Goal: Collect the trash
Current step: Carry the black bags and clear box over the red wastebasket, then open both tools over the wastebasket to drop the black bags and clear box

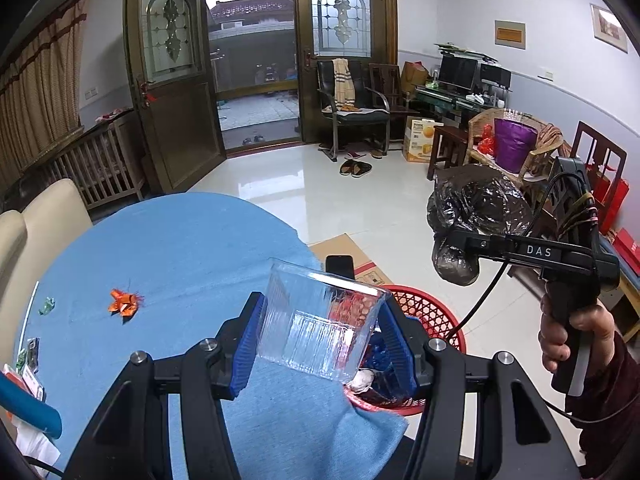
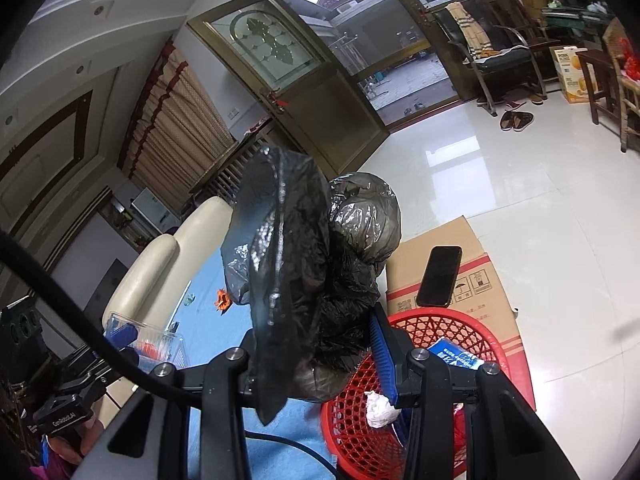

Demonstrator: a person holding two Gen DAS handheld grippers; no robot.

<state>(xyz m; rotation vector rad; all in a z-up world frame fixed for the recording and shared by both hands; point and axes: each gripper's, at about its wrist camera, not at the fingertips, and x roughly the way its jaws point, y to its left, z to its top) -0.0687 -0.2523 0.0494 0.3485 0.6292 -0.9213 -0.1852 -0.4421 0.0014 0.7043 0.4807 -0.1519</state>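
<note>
Left wrist view: left tongs [image 1: 320,332] pinching a clear plastic container [image 1: 320,320] between the blue pads [image 1: 248,344], container tilted, held over the edge of the desk with the blue cloth [image 1: 180,248] and partly over the red mesh basket [image 1: 432,316] on the floor. Basket holds a white crumpled wad [image 1: 362,380] and a blue wrapper, only partly seen behind the container. On the desk: orange crumpled wrapper [image 1: 126,302], small green wrapper [image 1: 47,306] near the left edge, more packets at far left, too cut off to identify. Dark phone [image 1: 340,266] on a flattened cardboard box [image 1: 356,256] on the floor beyond the basket. Right side: a hand [image 1: 576,332] grips the handle of the right tongs [image 1: 452,240], which clamp a crumpled black plastic bag [image 1: 476,208] in the air above the floor, well apart from the desk. Right wrist view: right tongs [image 2: 320,356] pressed onto the black plastic bag [image 2: 304,264], bag bulging up between the pads and hiding the left one; blue right pad [image 2: 382,356] visible. Below it the red mesh basket [image 2: 436,328] with the white crumpled wad [image 2: 378,406] and blue wrapper [image 2: 456,356] inside. Phone [image 2: 440,276] lies on the cardboard box [image 2: 492,276] just behind the basket. Left tongs with the clear plastic container [image 2: 160,340] at lower left, over the desk [image 2: 208,320]; orange crumpled wrapper [image 2: 222,300] on the cloth beside the bag's edge.
</note>
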